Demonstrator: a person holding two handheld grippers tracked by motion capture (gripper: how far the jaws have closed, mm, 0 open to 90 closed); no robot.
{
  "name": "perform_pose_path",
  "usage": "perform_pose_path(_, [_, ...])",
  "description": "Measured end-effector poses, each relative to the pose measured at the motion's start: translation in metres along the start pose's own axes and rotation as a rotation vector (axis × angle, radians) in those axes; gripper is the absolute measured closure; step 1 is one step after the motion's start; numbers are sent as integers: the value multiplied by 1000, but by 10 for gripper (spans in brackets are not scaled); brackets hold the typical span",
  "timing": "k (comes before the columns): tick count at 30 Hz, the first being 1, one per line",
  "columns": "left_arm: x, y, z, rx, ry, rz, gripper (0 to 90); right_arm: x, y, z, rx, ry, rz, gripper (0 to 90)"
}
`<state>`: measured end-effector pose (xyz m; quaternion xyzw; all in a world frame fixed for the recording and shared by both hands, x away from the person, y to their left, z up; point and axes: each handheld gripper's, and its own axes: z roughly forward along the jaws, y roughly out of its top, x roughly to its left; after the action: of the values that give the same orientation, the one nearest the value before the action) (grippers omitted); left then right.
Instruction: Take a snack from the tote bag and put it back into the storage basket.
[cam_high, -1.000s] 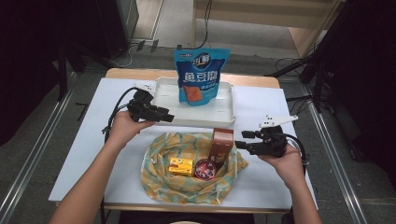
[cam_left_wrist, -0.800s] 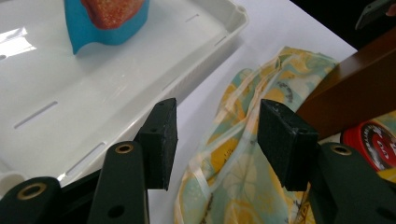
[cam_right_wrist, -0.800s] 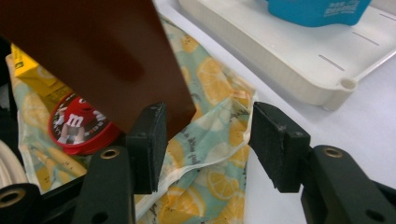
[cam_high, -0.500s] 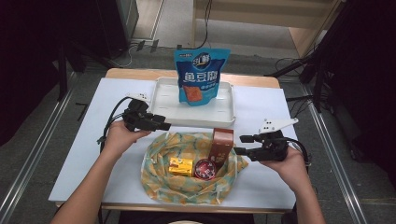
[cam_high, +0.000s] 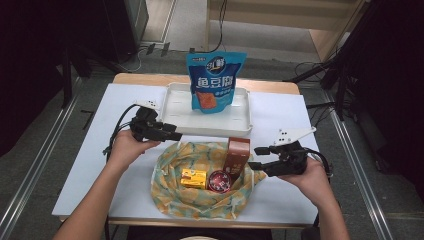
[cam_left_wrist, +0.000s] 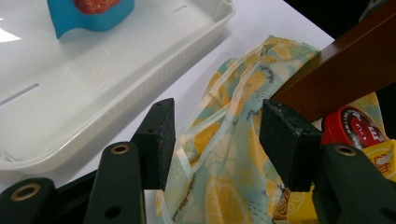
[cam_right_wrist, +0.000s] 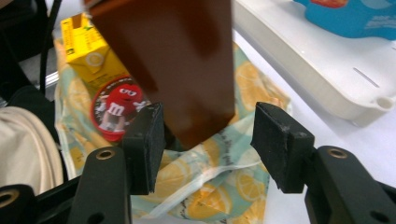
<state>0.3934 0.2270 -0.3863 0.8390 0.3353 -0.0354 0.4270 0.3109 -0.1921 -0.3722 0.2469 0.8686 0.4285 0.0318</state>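
The brown carton (cam_high: 236, 156) stands upright in the lemon-print bag (cam_high: 200, 197) just in front of the white tray (cam_high: 172, 107), likely light and stiff, best pinched across its flat sides; the right gripper (cam_high: 256, 158) has been opening its jaws around the carton's lower end, while the left gripper (cam_high: 175, 132) has been spreading its own over the bag's edge, gripping nothing.

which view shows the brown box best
The high view: the whole brown box stands upright in the lemon-print bag. The right gripper view crops its top, close and blurred. The left gripper view catches a slanted part at the top right.
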Motion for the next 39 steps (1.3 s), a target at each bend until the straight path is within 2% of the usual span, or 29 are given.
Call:
perform_pose_path(8, [1,-2,-4,-7,2,-5,456,7,5,3,10,28,-29,424])
perform_pose_path(13, [3,-4,-7,-7,10,-13,453,10,10,5,-6,38,-56,378])
perform_pose_path(16, [3,-6,-10,-15,12,-19,452,9,12,9,-13,43,-71,353])
perform_pose_path(19, [2,-8,-13,-26,19,-18,451,8,15,16,-12,45,-66,297])
perform_pose_path(25, [3,-12,-16,-26,24,-22,451,5,17,27,-19,66,-77,269])
perform_pose_path(28, [4,-13,-18,-30,30,-26,451,5,19,37,-11,78,-79,266])
perform_pose_path(33, [4,-15,-21,-39,29,-29,451,5,22,45,-20,76,-78,268])
perform_pose_path(39, [5,-19,-24,-42,29,-37,451,6,26,50,-43,88,-97,339])
